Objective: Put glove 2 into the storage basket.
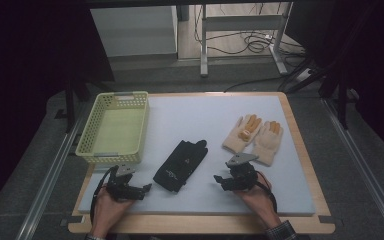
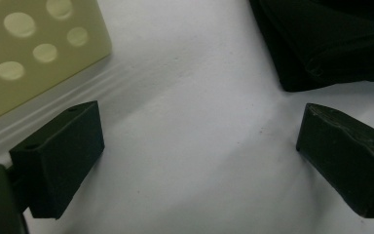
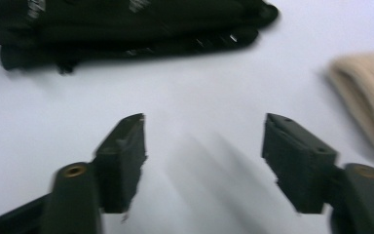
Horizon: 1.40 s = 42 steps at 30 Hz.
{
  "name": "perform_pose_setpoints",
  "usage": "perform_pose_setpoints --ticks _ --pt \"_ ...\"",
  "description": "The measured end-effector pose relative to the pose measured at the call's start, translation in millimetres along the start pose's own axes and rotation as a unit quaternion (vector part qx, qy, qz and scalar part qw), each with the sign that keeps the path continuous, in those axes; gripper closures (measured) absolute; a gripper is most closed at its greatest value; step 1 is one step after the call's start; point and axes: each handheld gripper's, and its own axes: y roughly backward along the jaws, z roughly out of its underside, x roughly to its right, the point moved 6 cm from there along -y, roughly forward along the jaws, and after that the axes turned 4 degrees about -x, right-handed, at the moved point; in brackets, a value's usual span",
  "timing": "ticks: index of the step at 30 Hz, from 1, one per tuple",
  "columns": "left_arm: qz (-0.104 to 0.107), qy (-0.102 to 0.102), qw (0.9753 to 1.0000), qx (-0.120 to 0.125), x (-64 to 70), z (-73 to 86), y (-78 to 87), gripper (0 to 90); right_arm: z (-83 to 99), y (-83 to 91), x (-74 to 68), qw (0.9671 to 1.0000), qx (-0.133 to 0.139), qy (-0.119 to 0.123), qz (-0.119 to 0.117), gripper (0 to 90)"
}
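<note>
I have both grippers low at the near edge of the worktop [image 1: 290, 150], flanking the black glove [image 1: 181, 165], which lies flat on the white pad between them with its cuff toward me and its fingers pointing away. My left gripper [image 1: 142, 189] sits just left of the cuff with its jaws wide apart and nothing between them; in the left gripper view the glove's [image 2: 331, 44] corner lies just beyond the far jaw, and the basket [image 2: 24, 53] wall is close on the other side. My right gripper [image 1: 219, 179] is near the glove's other side, jaws likewise spread and empty. I read this as the approach, with no grasp made yet. Next I need to bring one set of jaws over an edge of the glove, press down to the pad and pinch the fabric. The basket [image 1: 114, 127] looks the likely destination. The tan gloves [image 1: 254, 134] lie well apart to the right.
</note>
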Motion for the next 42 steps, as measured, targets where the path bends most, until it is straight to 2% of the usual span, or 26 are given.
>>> perform_pose_setpoints --ticks 4,9,11,12,16,17,21,27,28,34,42 --pt "0.031 0.004 0.9994 0.011 5.4 -3.6 4.6 3.7 10.4 3.3 12.7 0.9999 -0.005 -0.003 0.015 21.4" --pt "0.048 -0.014 0.9987 0.009 18.8 -11.5 5.6 0.0 24.2 9.0 32.5 0.9988 -0.007 -0.028 0.039 15.3" --pt "0.047 -0.022 0.9986 0.008 22.2 -14.8 5.9 0.0 26.6 10.2 36.3 0.9985 -0.010 -0.029 0.046 14.7" --pt "0.047 -0.024 0.9986 0.007 25.8 -19.0 6.1 0.0 30.7 12.8 45.6 0.9977 -0.007 -0.039 0.055 13.4" --pt "0.049 -0.030 0.9983 0.005 31.2 -29.6 5.9 0.0 37.1 11.1 53.3 0.9969 -0.015 -0.046 0.063 11.0" --pt "0.050 -0.033 0.9982 0.005 32.1 -31.9 5.7 0.0 37.2 11.0 54.3 0.9969 -0.014 -0.053 0.056 10.6" --pt "0.054 -0.042 0.9977 0.001 38.6 -44.5 3.1 0.0 37.5 10.3 53.7 0.9970 -0.017 -0.051 0.057 10.0" --pt "0.057 -0.043 0.9974 0.000 47.5 -67.7 -6.6 0.0 37.8 10.3 53.9 0.9970 -0.016 -0.051 0.057 10.0" --pt "0.057 -0.043 0.9974 0.000 47.5 -67.7 -6.6 0.0 37.8 10.3 53.9 0.9970 -0.016 -0.051 0.057 10.0" --pt "0.049 -0.055 0.9972 -0.010 57.9 -90.5 -23.3 0.0 37.9 10.2 53.9 0.9970 -0.015 -0.051 0.056 10.0" --pt "0.032 -0.065 0.9970 -0.028 77.1 -100.2 -44.4 0.0 37.9 10.2 54.0 0.9970 -0.015 -0.051 0.056 10.0"
